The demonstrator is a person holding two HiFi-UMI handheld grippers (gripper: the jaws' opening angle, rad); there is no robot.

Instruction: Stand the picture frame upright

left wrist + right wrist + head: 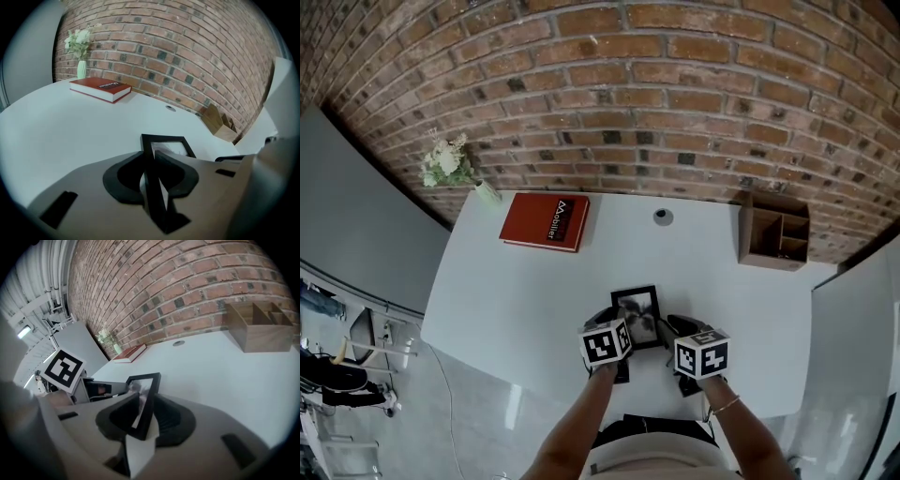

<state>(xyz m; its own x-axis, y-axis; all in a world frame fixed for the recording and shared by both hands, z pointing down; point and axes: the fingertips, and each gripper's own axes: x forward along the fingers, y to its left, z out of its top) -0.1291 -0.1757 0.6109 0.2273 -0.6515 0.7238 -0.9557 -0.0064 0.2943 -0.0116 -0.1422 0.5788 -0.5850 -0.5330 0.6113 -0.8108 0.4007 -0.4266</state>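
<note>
A small black picture frame (637,307) with a dark photo sits near the front of the white table (516,300), between my two grippers. My left gripper (621,328) holds its left side; in the left gripper view the black frame bar (153,173) runs straight between the jaws, which press on it. My right gripper (667,330) is shut on the right side. In the right gripper view the picture frame (143,378) rises tilted off the table, a white back piece (139,446) showing below it.
A red book (546,222) lies at the back left, beside a vase of white flowers (450,167). A wooden compartment box (773,232) stands at the back right by the brick wall. A round cable hole (663,217) is behind the frame.
</note>
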